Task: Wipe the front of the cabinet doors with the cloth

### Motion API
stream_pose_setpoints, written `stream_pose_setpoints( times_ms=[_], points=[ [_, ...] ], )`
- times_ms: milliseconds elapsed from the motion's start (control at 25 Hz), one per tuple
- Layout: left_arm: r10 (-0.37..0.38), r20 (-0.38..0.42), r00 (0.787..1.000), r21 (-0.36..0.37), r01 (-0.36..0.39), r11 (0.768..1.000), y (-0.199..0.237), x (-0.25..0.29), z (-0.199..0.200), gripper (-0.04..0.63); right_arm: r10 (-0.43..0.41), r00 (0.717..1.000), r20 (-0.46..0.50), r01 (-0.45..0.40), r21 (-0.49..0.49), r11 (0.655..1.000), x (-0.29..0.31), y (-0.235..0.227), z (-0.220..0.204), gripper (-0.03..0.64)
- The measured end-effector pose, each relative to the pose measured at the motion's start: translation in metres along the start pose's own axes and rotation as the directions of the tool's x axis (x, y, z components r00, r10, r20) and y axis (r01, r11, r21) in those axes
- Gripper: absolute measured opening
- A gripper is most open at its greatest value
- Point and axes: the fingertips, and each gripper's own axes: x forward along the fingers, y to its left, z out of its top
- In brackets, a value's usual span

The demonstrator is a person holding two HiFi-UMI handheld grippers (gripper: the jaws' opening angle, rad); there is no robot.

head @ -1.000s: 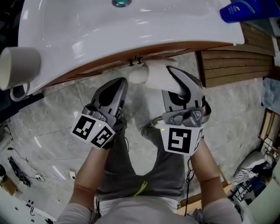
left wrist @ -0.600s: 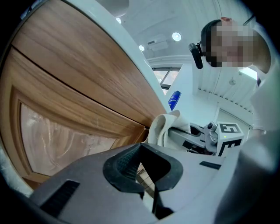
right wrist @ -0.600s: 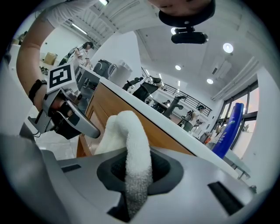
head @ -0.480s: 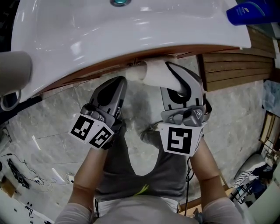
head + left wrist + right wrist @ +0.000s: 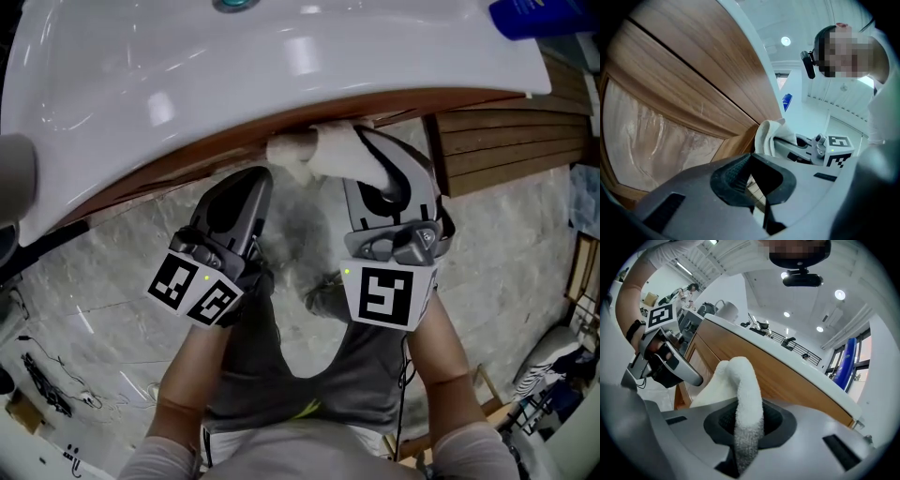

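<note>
1. The head view looks down on a white washbasin (image 5: 281,66) whose rim hides nearly all of the cabinet front; only a brown strip shows under the rim, above a grey marble floor (image 5: 112,272)
2. The left gripper view alone shows the cabinet door (image 5: 693,70) at length: a wooden frame round a pale panel under crinkled clear film
3. The right gripper view shows the same wooden front running off beneath the white counter edge, with a blue bottle (image 5: 846,362) upright at the far end; in the head view that bottle sits at the top right corner
4. The right gripper (image 5: 749,425) is clamped on the white cloth (image 5: 740,380): one thick fold runs down between its jaws, and the rest bulges out ahead of the tips, toward the cabinet
5. From above, the cloth lies bunched just past the right gripper's tips, tucked under the basin rim against the brown strip; the left gripper view shows it at the wooden frame's edge, though whether it touches there cannot be told
6. The left gripper (image 5: 757,180) has its jaws drawn together with nothing between them, only a thin slit through which floor tiles show
7. The left gripper sits just beside the right one, lower than the cloth and apart from it
</note>
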Motion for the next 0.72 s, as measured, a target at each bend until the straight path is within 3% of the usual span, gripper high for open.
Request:
stream_pose_setpoints(
  times_ms=[360,720],
  points=[
    [-0.046,-0.036,0.998,0.004,0.046,0.999,-0.012,0.011,-0.009,0.015,-0.089,0.995,-0.054,0.089,0.003,0.996,-0.004,-0.032,-0.036,0.071],
    [-0.073,-0.046,0.996,-0.004,0.073,0.997,-0.016,0.030,-0.027,0.015,-0.123,0.989,-0.084,0.121,-0.030,0.992,-0.006,-0.048,-0.071,0.071]
  ],
)
